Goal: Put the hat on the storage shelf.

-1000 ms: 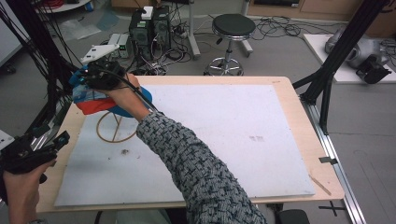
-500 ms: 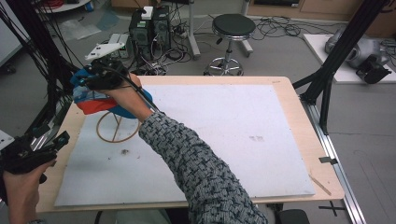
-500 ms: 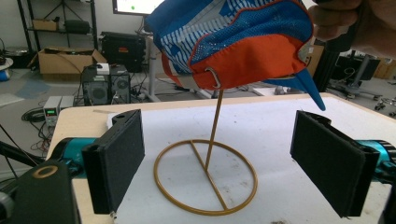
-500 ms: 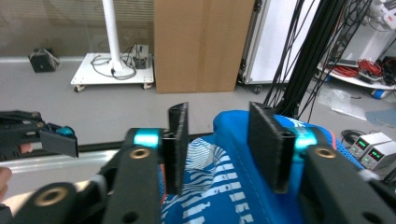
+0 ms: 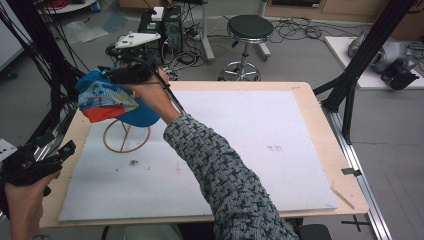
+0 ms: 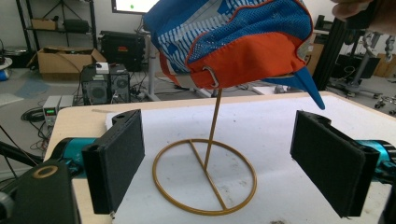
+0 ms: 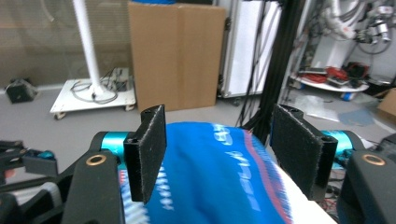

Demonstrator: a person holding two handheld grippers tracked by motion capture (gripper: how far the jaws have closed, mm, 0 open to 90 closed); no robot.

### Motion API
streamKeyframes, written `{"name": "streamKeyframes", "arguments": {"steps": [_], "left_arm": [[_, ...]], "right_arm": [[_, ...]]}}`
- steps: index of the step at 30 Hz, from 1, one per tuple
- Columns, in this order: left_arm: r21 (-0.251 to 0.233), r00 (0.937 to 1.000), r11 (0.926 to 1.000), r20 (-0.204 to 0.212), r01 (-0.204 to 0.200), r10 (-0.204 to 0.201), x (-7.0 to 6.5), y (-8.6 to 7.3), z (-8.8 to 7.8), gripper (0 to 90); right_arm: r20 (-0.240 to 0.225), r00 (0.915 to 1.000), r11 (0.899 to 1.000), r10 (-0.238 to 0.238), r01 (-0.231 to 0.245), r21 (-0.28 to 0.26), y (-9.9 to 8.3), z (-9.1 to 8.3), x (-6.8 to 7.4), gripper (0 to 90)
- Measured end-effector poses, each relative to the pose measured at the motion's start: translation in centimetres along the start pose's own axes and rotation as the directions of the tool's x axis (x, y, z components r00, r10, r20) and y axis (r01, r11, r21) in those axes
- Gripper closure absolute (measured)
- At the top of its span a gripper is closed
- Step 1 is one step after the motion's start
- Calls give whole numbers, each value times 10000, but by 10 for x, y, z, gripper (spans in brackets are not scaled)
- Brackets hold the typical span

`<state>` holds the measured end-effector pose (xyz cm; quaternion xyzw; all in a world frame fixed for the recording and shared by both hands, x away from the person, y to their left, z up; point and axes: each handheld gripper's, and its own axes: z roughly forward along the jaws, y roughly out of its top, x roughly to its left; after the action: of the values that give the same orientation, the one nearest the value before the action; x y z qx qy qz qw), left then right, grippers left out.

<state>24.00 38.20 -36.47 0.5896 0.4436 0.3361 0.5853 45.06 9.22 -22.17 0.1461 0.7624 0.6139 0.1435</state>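
A blue, white and orange cap [image 5: 112, 102] sits on top of a gold wire stand [image 5: 125, 137] at the far left of the white mat. My right gripper [image 5: 106, 74] hovers just over the cap's crown [image 7: 219, 182]. Its jaws have just been opening and now stand apart, with the crown below and between them and the pads off the fabric. At the table's near left corner my left gripper [image 5: 65, 150] is open. It faces the stand [image 6: 205, 175] and the cap [image 6: 233, 42], with nothing between its pads [image 6: 119, 163].
The white mat [image 5: 260, 140] covers most of the wooden table [image 5: 320, 130]. Black frame posts [image 5: 360, 65] rise at the left and right edges. A stool [image 5: 247, 30] and computer boxes [image 5: 160, 22] stand on the floor beyond the far edge.
The right gripper's jaws have come apart from the cap, and the hand has lifted a little up and back from it. The cap stays on the stand. The left hand has not moved.
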Motion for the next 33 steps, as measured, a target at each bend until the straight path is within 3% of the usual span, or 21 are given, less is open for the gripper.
{"name": "streamKeyframes", "arguments": {"steps": [14,20,26,28,29,30,31,32,33], "left_arm": [[86,9999,10000,-107,35,-34,2,-3,3,179],[113,10000,9999,-63,-20,21,-1,-3,5,178],[184,10000,9998,-7,-97,97,-3,-3,8,179],[217,9999,9997,9,-117,117,-3,-3,9,179],[216,9999,9997,23,-131,131,-4,-3,9,178],[235,9999,9996,50,-133,131,-5,-3,10,179],[235,9999,9996,50,-133,131,-5,-3,10,178],[237,9999,9996,60,-146,145,-5,-3,11,178],[239,9999,9996,83,-150,148,-6,-3,11,178]], "right_arm": [[1495,9880,9963,376,-255,-822,1,-72,-50,265],[2288,9707,9910,730,-448,-1261,-2,-116,-72,208],[3144,9467,9886,697,-234,-1486,-7,-157,-87,172],[3229,9436,9878,736,-245,-1535,-8,-164,-90,170],[3329,9401,9865,742,-202,-1626,-9,-171,-92,167],[3603,9301,9856,715,-103,-1690,-12,-185,-95,148],[3603,9301,9856,715,-103,-1690,-12,-185,-95,148],[3818,9212,9860,747,-111,-1663,-17,-198,-99,141],[3818,9212,9860,747,-111,-1663,-17,-198,-99,141]]}}
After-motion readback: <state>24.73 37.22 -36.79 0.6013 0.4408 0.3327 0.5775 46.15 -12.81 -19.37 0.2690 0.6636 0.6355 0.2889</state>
